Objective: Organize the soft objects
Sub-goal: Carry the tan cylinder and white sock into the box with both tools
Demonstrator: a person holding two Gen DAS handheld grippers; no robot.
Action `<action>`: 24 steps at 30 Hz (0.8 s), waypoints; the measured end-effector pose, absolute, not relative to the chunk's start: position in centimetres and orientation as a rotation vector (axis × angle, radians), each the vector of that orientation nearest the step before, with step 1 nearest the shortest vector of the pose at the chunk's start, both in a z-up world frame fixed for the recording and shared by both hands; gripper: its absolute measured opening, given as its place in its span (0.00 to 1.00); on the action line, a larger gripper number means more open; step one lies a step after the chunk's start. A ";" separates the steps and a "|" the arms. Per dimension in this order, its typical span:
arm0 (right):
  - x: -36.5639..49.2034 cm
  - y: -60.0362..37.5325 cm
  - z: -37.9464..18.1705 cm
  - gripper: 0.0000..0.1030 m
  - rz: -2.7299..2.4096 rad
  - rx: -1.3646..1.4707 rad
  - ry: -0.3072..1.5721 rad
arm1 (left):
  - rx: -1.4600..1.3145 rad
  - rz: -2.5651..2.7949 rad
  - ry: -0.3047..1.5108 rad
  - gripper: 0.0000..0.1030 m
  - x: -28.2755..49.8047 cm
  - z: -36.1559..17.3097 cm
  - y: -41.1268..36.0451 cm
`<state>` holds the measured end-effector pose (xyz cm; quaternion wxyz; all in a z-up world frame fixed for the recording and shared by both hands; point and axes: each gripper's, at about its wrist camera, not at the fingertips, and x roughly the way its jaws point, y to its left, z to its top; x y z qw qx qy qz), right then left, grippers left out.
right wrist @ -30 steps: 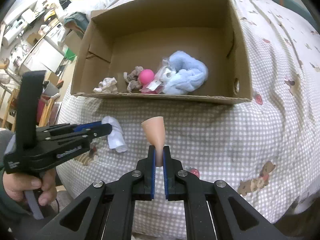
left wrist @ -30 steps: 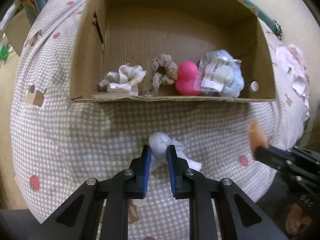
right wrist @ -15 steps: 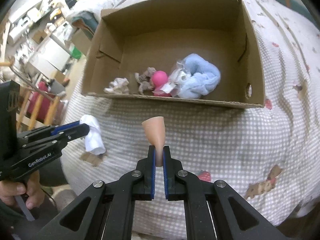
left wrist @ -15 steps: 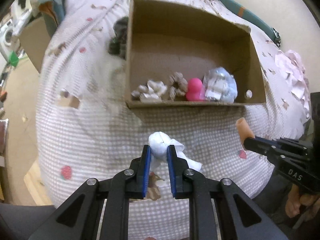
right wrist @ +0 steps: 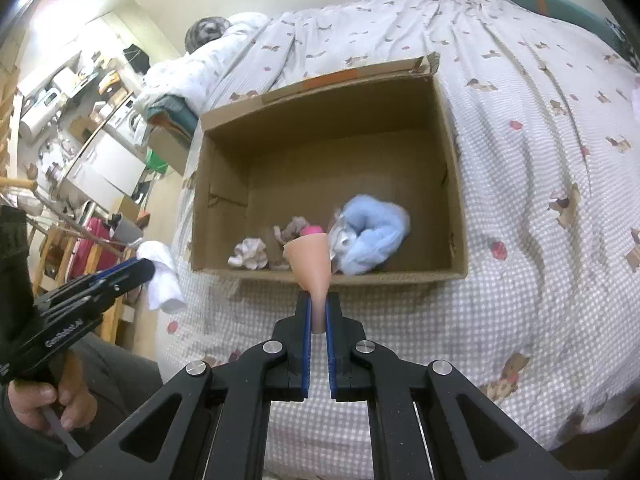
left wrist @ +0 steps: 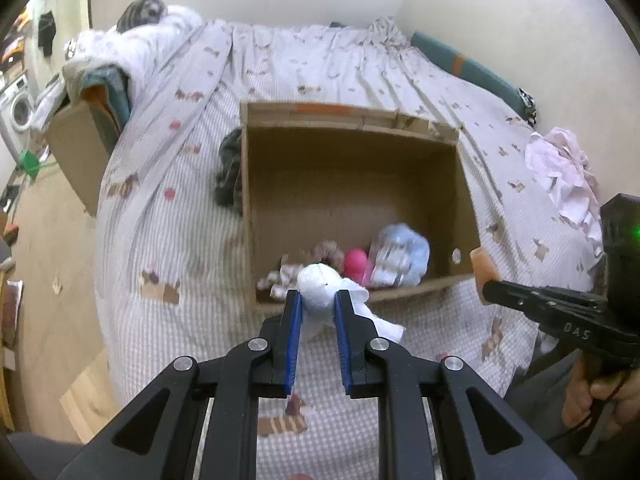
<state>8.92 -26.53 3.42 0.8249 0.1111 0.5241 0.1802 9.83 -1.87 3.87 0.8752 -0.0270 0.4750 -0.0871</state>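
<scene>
My left gripper [left wrist: 316, 300] is shut on a white rolled cloth [left wrist: 320, 286] and holds it in the air short of the near wall of the cardboard box [left wrist: 352, 152]. My right gripper [right wrist: 318, 304] is shut on a peach cone-shaped sponge [right wrist: 310, 258], also short of the box [right wrist: 456, 200]. The sponge also shows in the left wrist view [left wrist: 482, 266], and the cloth in the right wrist view [right wrist: 162, 272]. Inside the box near its front wall lie a white scrunchie [right wrist: 248, 256], a beige scrunchie [right wrist: 290, 232], a pink sponge [left wrist: 356, 264] and a light blue fluffy item in plastic [right wrist: 372, 236].
The box stands on a bed with a checked, printed cover [right wrist: 540, 160]. A dark cloth [left wrist: 228, 168] lies left of the box. A pink crumpled cloth [left wrist: 564, 168] lies at the right. Beyond the bed's left edge are the floor and furniture [right wrist: 80, 128].
Both grippers have risen and pulled back from the bed with their objects held. The box now looks smaller and farther, and more of the bed and room shows.
</scene>
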 end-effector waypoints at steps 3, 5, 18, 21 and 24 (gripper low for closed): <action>10.0 -27.1 3.7 0.08 0.374 0.244 1.107 | -0.038 -0.184 0.965 0.15 11.1 4.6 -2.4; 10.7 -27.3 4.1 0.08 0.370 0.244 1.097 | -0.035 -0.184 0.959 0.15 11.9 4.8 -2.5; 13.1 -28.7 1.2 0.08 0.286 0.276 1.042 | -0.025 -0.198 0.953 0.15 16.1 0.3 -3.3; 13.2 -28.1 0.5 0.08 0.282 0.236 1.063 | -0.036 -0.195 0.978 0.15 16.3 -1.0 -3.4; 13.4 -28.0 -0.5 0.08 0.261 0.216 1.094 | -0.028 -0.198 0.975 0.15 16.6 -1.4 -3.7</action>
